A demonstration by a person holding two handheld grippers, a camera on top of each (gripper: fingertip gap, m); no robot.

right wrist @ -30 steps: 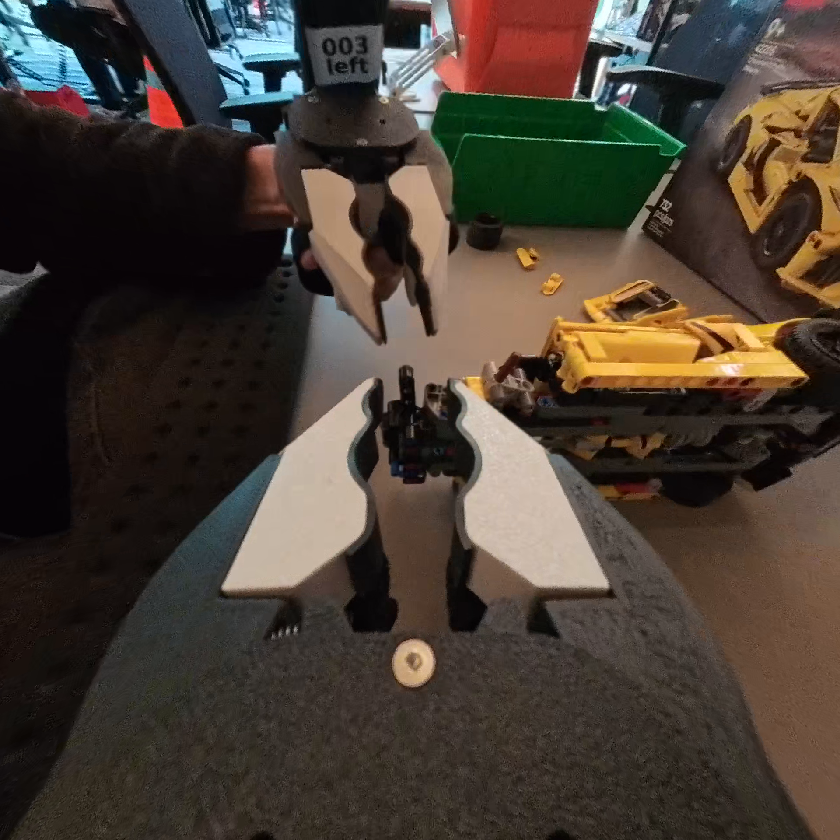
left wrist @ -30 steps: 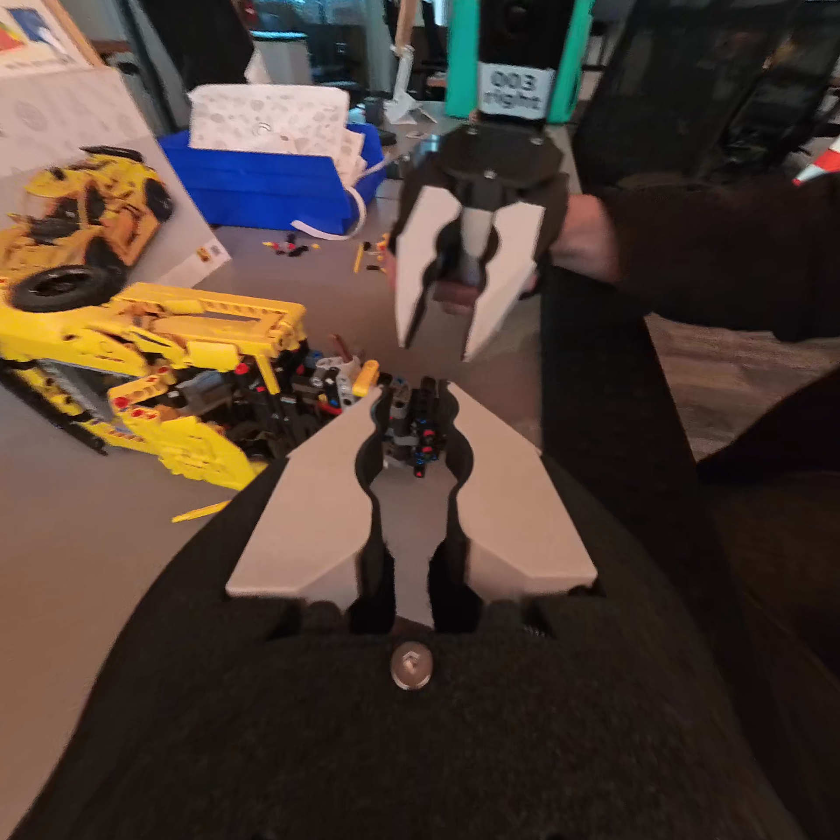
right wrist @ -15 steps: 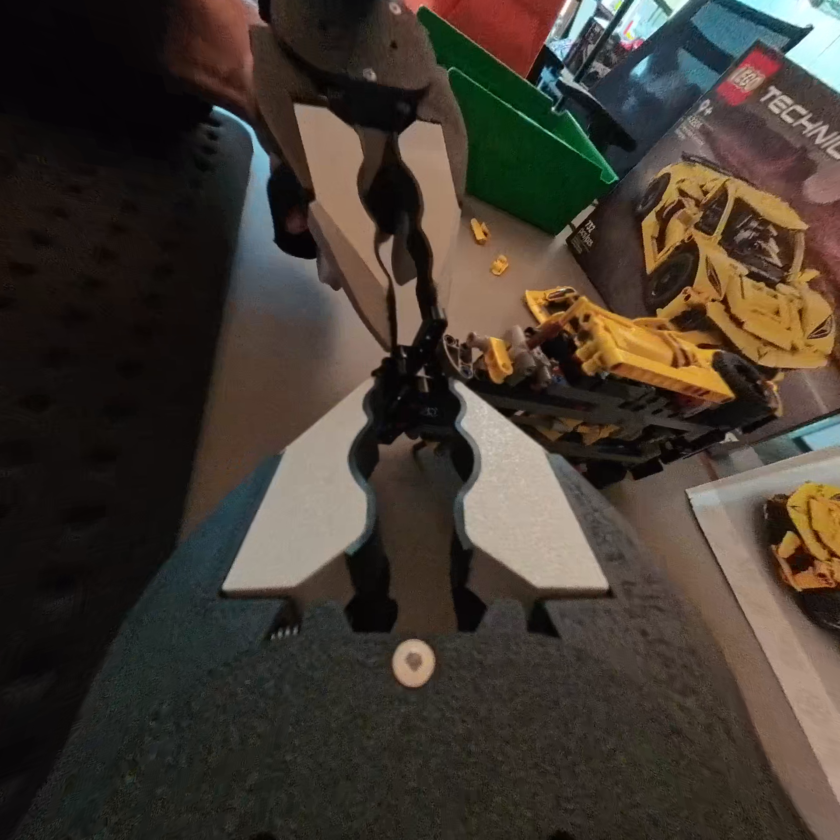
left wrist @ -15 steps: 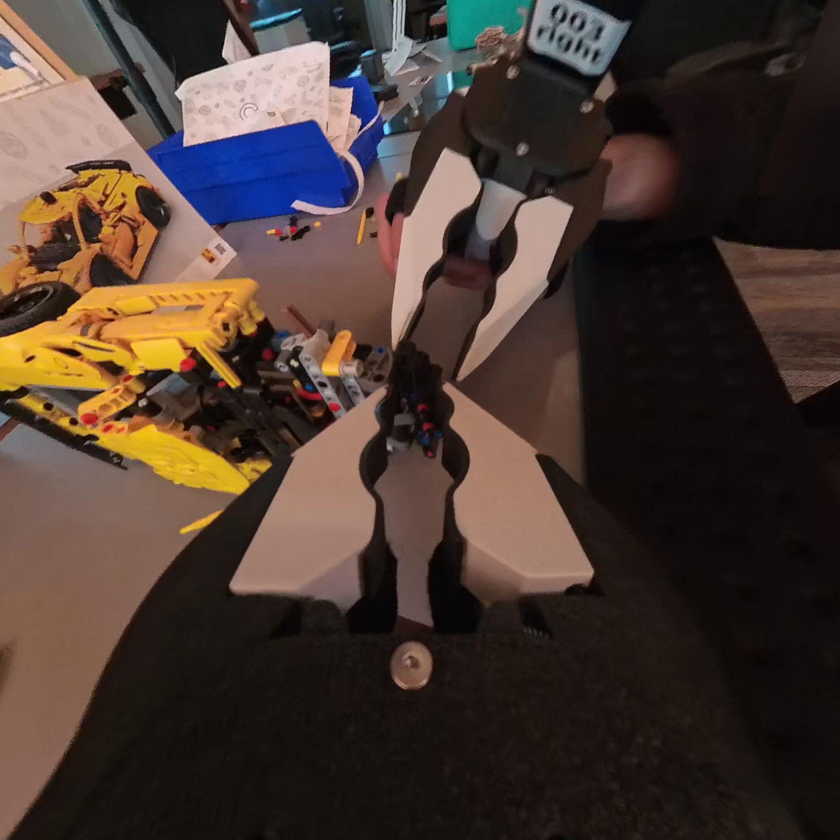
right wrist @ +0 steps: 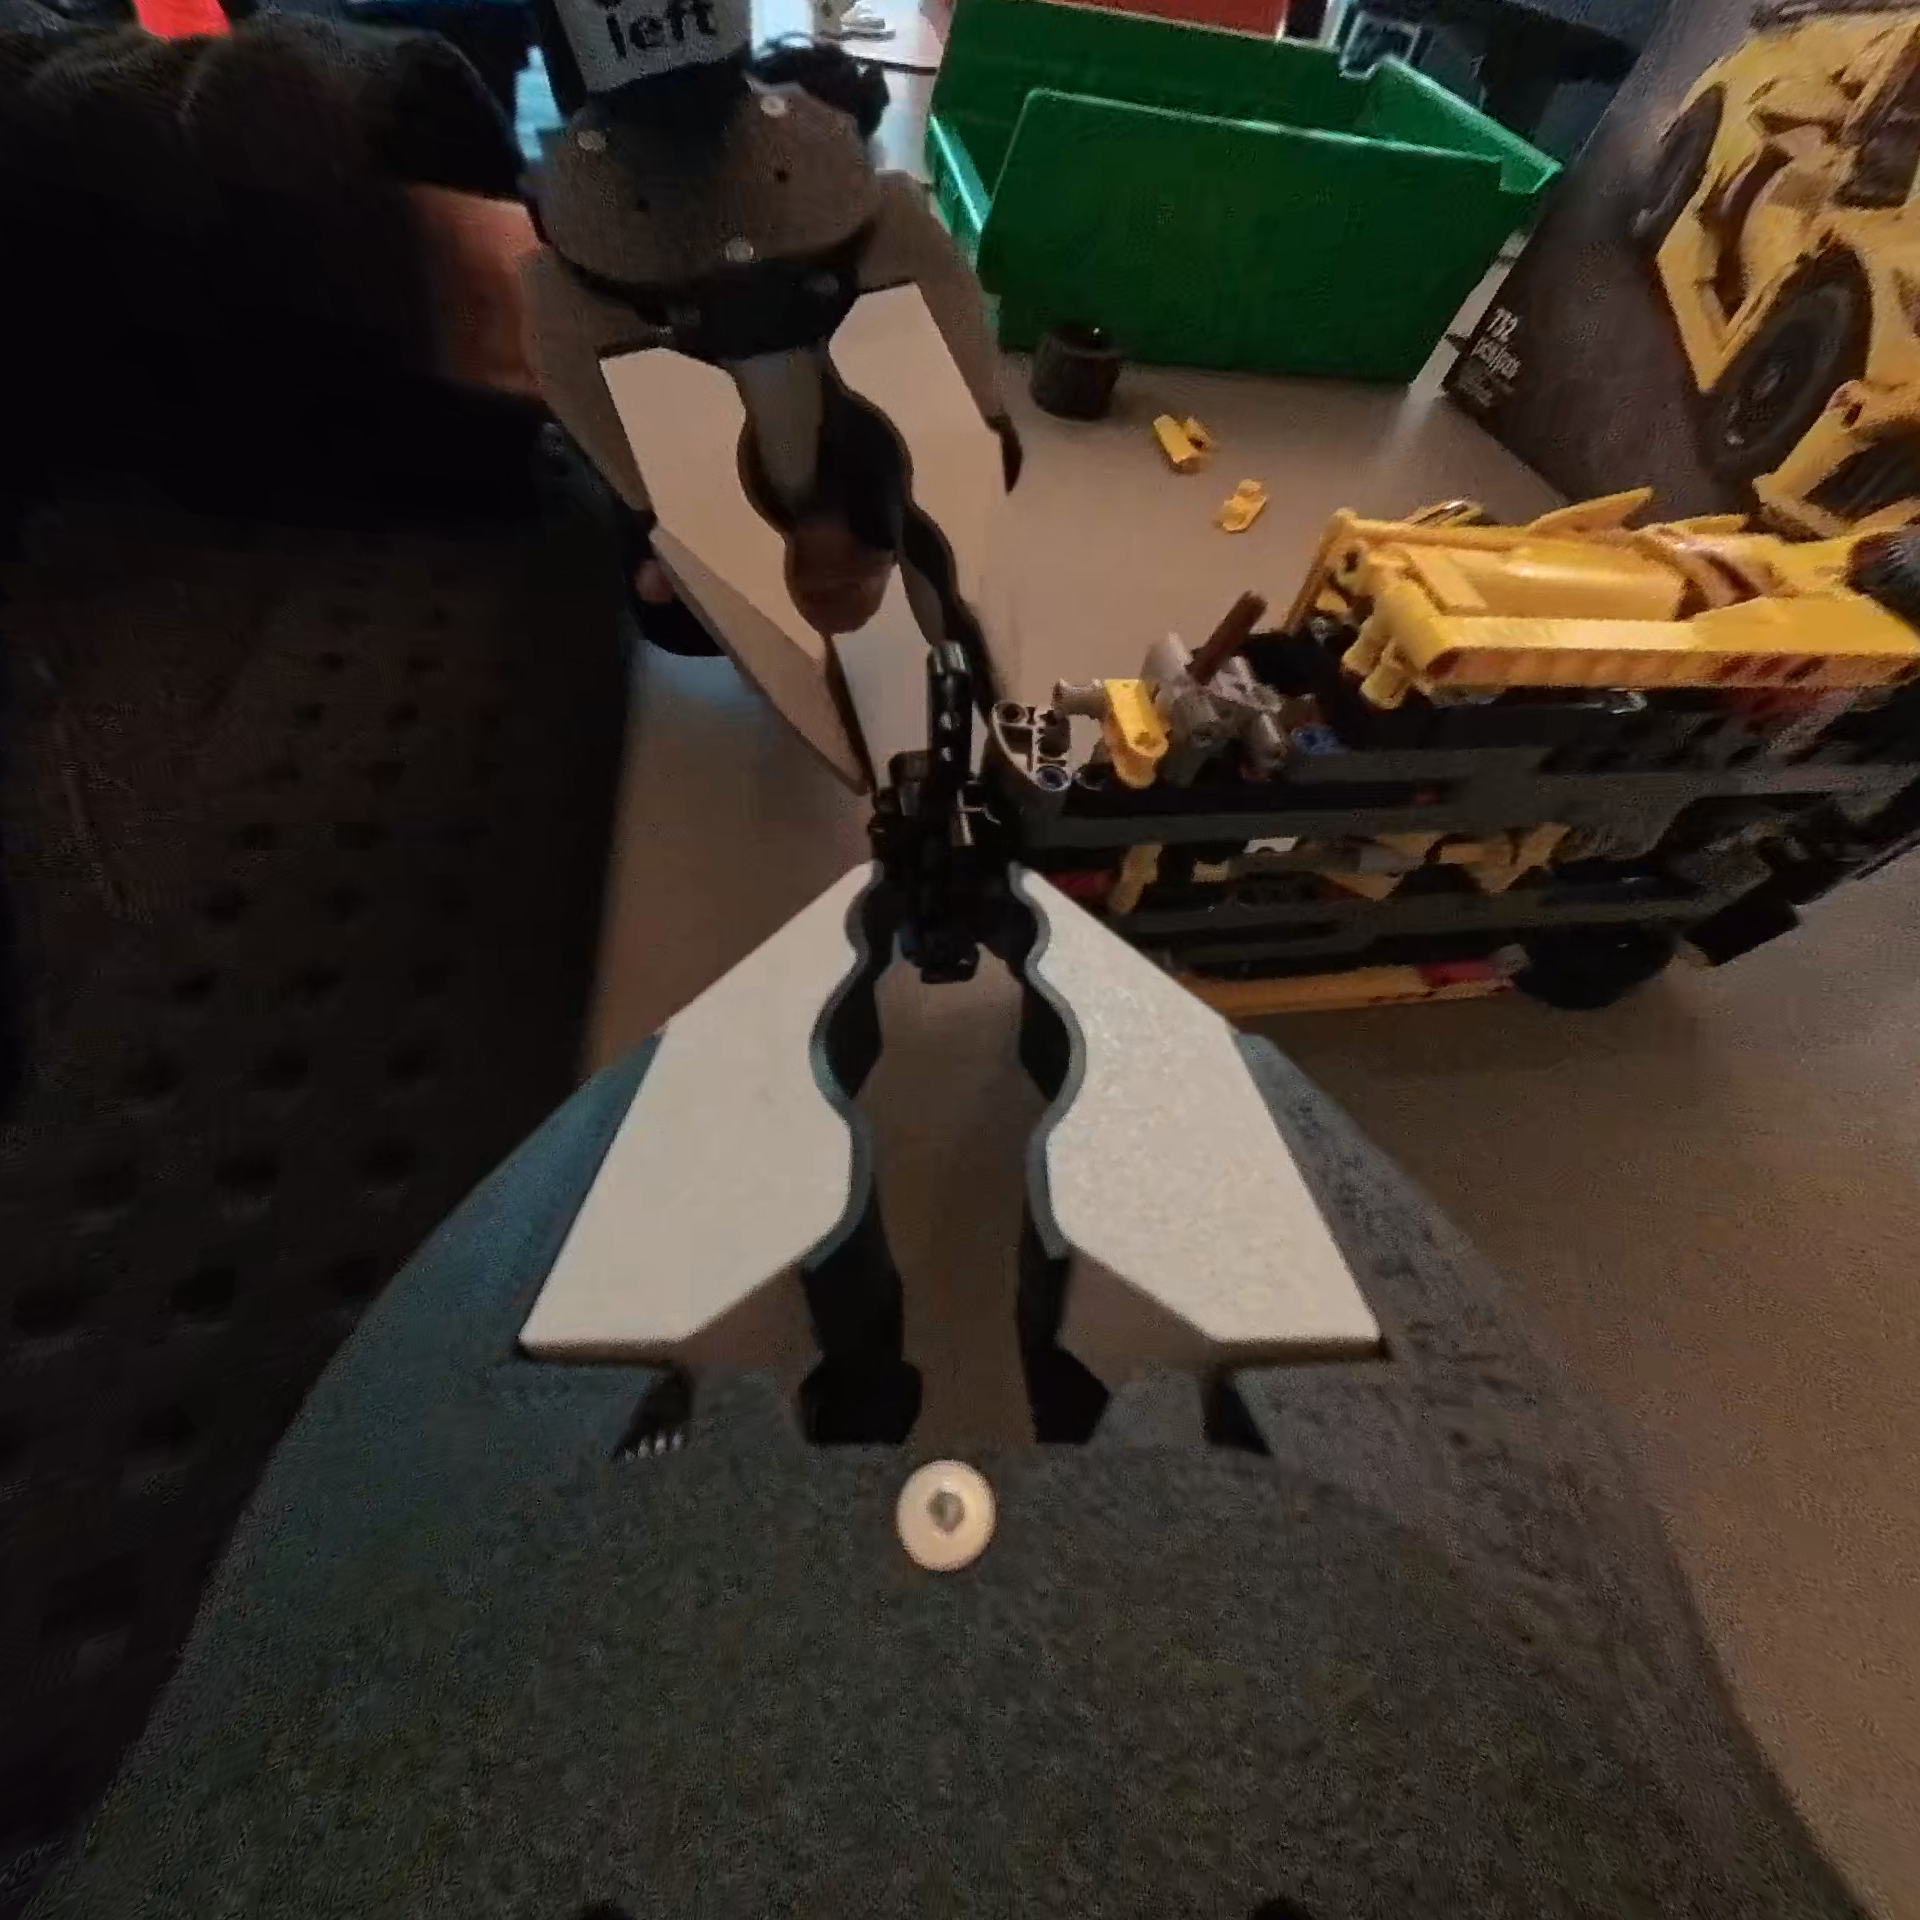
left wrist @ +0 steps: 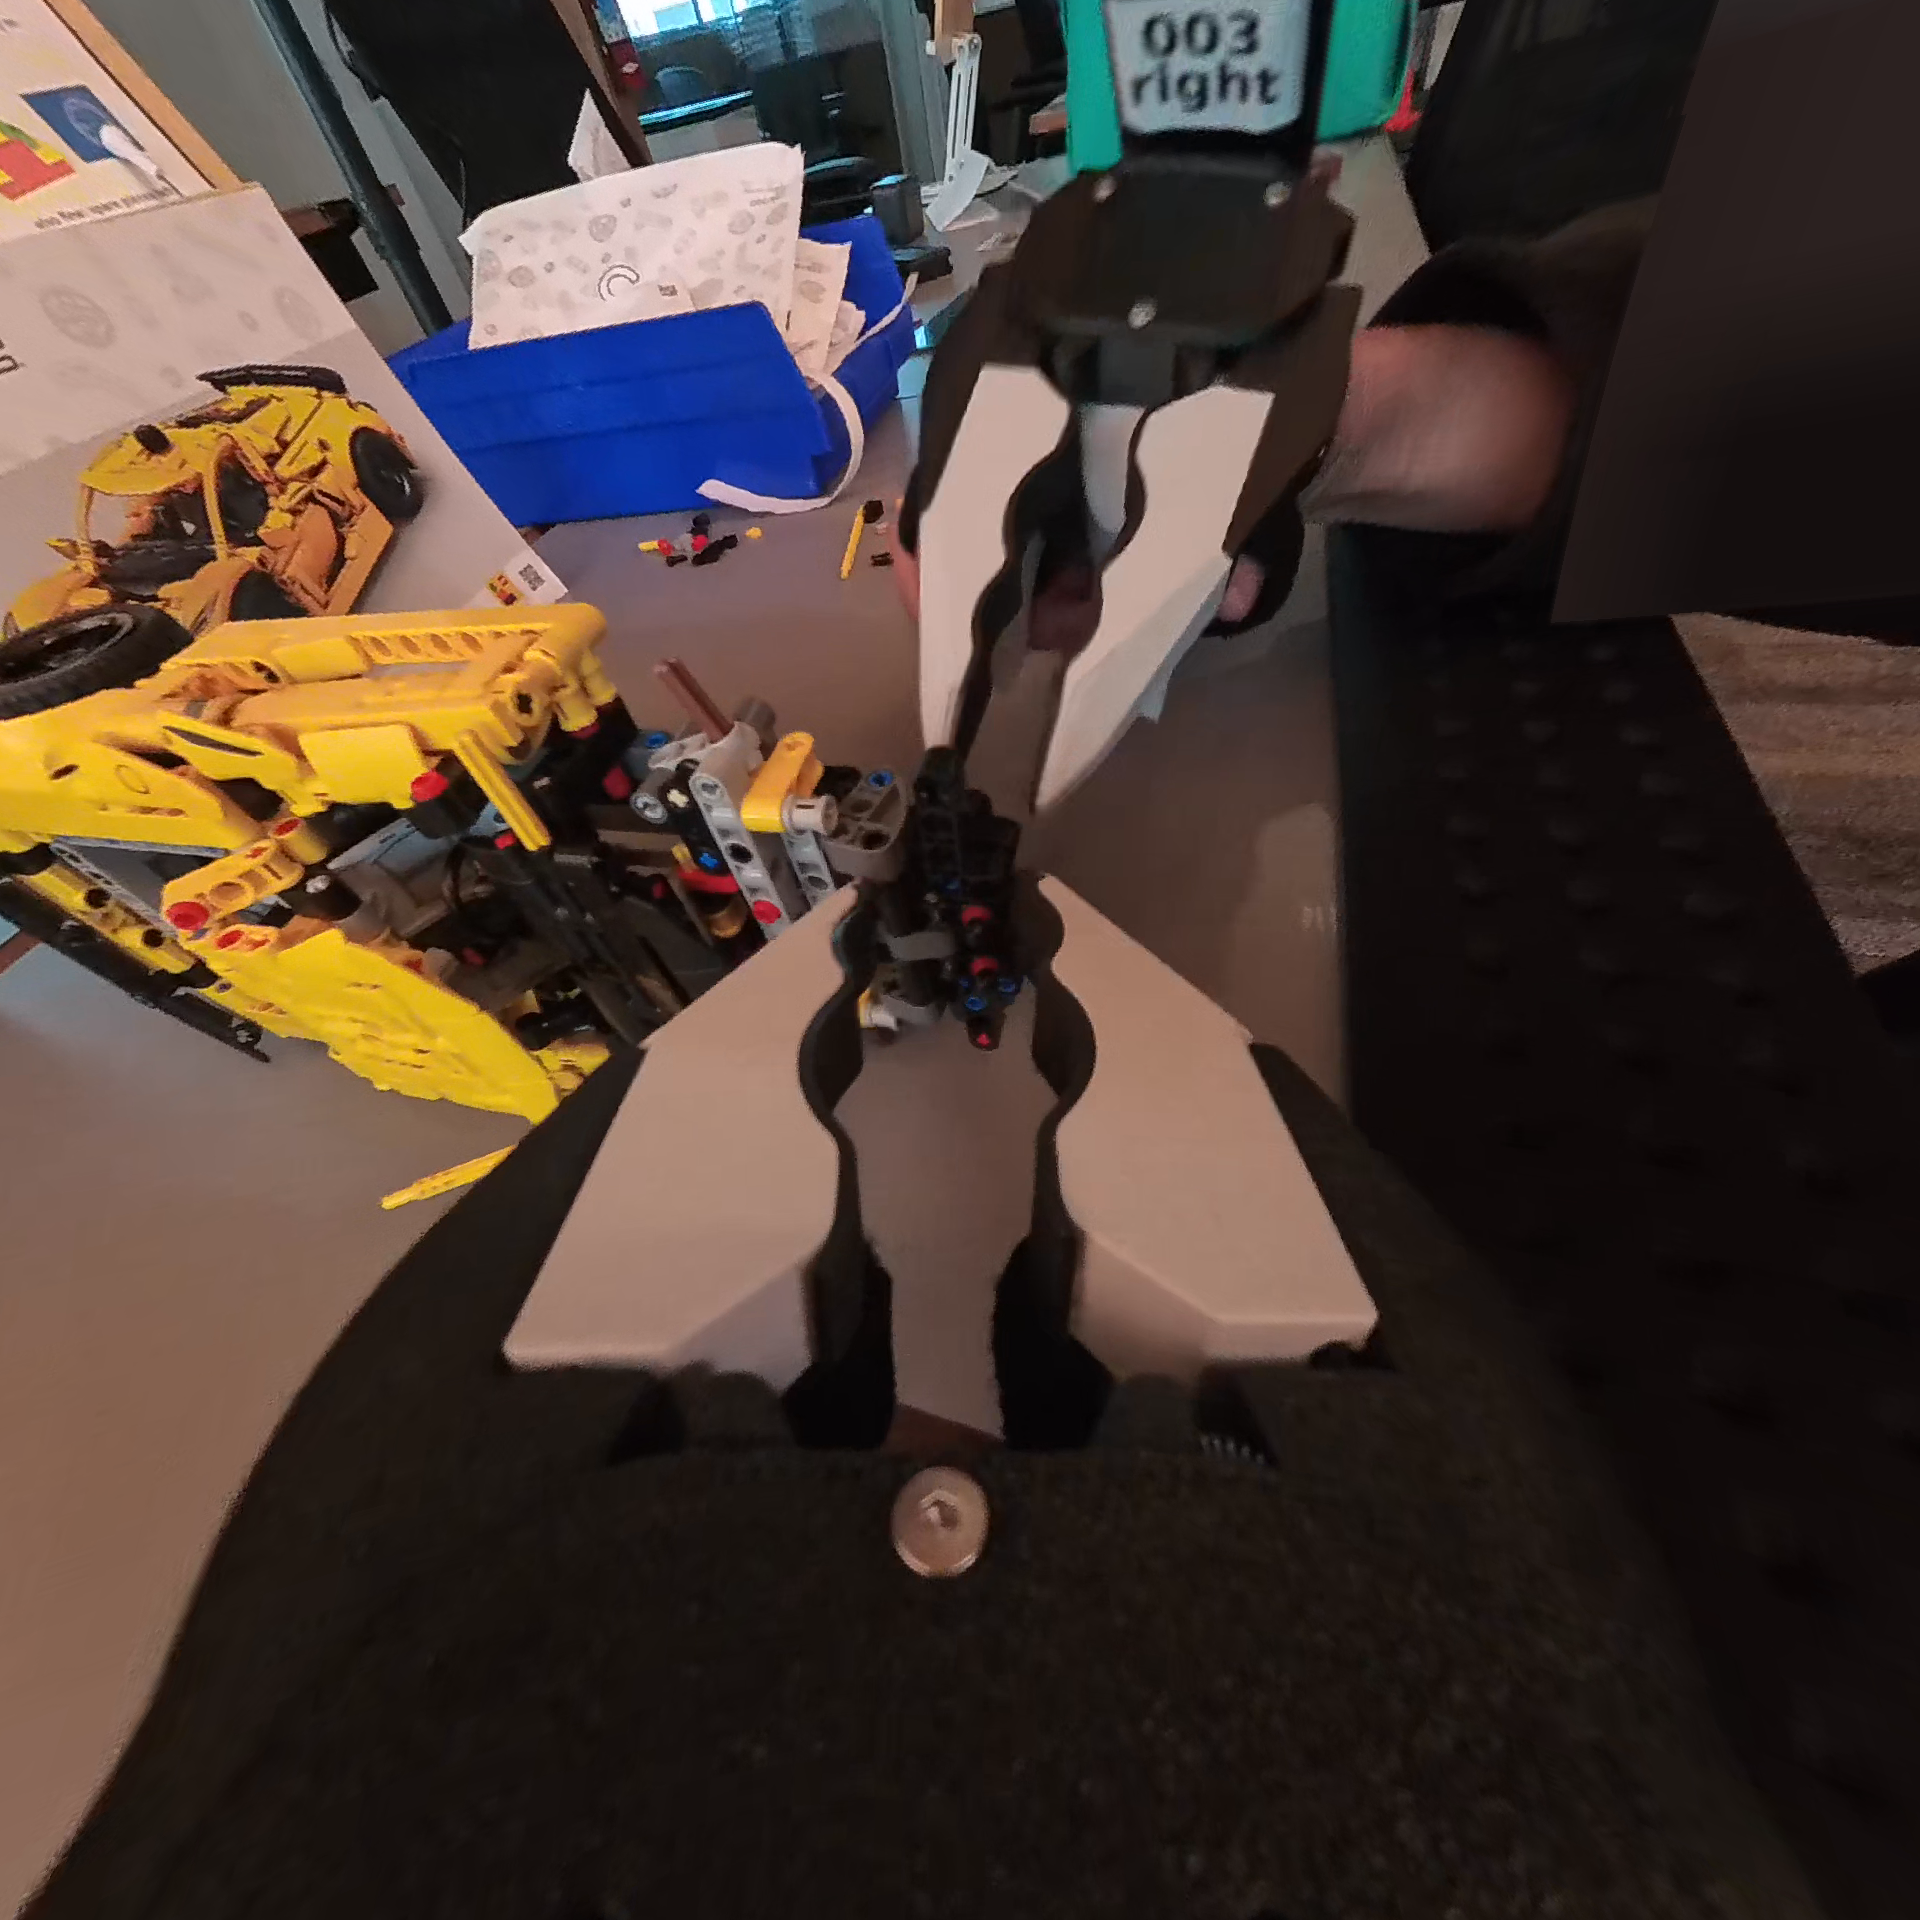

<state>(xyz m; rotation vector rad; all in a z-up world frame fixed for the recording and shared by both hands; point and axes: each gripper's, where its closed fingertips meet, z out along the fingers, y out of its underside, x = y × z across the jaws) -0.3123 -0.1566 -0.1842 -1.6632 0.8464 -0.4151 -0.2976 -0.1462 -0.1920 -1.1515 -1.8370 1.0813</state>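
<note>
On the grey desk we list first a printed box showing a yellow car, standing at the back; next a yellow brick-built car lying on its side, its grey and black inner parts exposed at the near end. Behind it we note a blue bin stuffed with paper, and in the right wrist view a green bin. We hold the left tool pinched on a small black block assembly at the car's exposed end. The right tool grips the same black assembly from the opposite side, fingers narrowed around it. Smallest: loose yellow pieces scattered near the green bin.
</note>
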